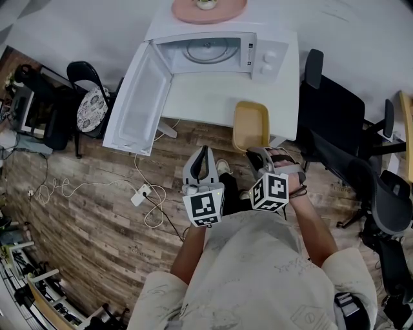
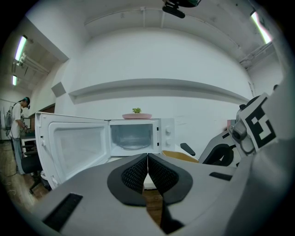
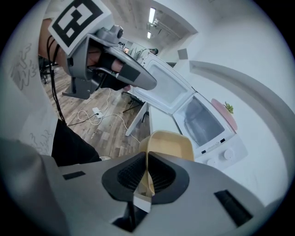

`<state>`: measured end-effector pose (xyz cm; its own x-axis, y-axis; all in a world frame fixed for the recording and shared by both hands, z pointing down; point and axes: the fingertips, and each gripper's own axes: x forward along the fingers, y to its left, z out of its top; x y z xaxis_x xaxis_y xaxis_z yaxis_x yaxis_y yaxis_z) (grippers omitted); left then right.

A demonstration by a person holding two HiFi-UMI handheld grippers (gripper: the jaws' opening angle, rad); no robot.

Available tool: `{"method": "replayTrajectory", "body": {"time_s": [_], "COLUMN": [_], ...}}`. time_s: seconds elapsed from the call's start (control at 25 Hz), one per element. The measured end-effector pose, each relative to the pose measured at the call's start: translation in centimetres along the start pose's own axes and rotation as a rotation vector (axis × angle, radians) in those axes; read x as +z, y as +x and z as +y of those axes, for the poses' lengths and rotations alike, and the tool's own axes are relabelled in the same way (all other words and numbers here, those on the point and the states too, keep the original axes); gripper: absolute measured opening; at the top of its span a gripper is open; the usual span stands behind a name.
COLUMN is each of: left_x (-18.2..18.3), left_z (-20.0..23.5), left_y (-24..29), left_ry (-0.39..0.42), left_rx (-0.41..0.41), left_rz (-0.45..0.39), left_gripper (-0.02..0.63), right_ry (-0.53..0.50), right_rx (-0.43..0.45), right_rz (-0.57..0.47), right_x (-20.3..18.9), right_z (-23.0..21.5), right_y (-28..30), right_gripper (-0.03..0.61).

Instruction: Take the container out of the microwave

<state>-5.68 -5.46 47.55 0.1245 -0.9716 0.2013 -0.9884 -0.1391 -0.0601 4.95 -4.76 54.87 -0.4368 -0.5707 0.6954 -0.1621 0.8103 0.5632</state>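
Note:
The white microwave (image 1: 213,55) stands on a white table (image 1: 206,100) with its door (image 1: 137,97) swung wide open to the left; its cavity holds only the glass turntable. The shallow yellow container (image 1: 250,126) is outside the microwave, over the table's front edge. My right gripper (image 1: 259,155) is shut on its near rim, and the right gripper view shows the container (image 3: 168,145) pinched between the pads of this gripper (image 3: 147,174). My left gripper (image 1: 204,153) hovers over the floor just left of it, and in its own view this gripper (image 2: 147,166) is shut with nothing in it.
A pink dish with a small plant (image 1: 208,9) sits on top of the microwave. Black office chairs (image 1: 335,116) crowd the right side, and a padded chair (image 1: 90,106) stands at the left. Cables and a power strip (image 1: 141,193) lie on the wooden floor. A person (image 2: 18,124) stands far left.

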Motion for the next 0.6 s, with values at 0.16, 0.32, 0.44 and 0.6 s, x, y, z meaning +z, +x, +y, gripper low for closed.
{"method": "replayTrajectory", "body": {"time_s": [0.16, 0.32, 0.44, 0.6], "left_x": [-0.1, 0.1, 0.2, 0.5], "left_z": [0.3, 0.5, 0.7, 0.8], "left_y": [0.1, 0.3, 0.4, 0.5], "left_ry": [-0.011, -0.012, -0.015, -0.013], "left_rx": [0.001, -0.001, -0.002, 0.001], "left_rz": [0.000, -0.007, -0.007, -0.014], "left_gripper": [0.009, 0.009, 0.009, 0.009], "right_ry": [0.051, 0.101, 0.109, 0.128], "right_rx": [-0.021, -0.030, -0.041, -0.051], "right_rz": [-0.035, -0.058, -0.063, -0.076], "right_x": [0.8, 1.3, 1.5, 1.7], "right_z": [-0.6, -1.0, -1.5, -1.9], "right_y": [-0.2, -0.4, -0.4, -0.6], "right_gripper": [0.034, 0.034, 0.034, 0.034]}}
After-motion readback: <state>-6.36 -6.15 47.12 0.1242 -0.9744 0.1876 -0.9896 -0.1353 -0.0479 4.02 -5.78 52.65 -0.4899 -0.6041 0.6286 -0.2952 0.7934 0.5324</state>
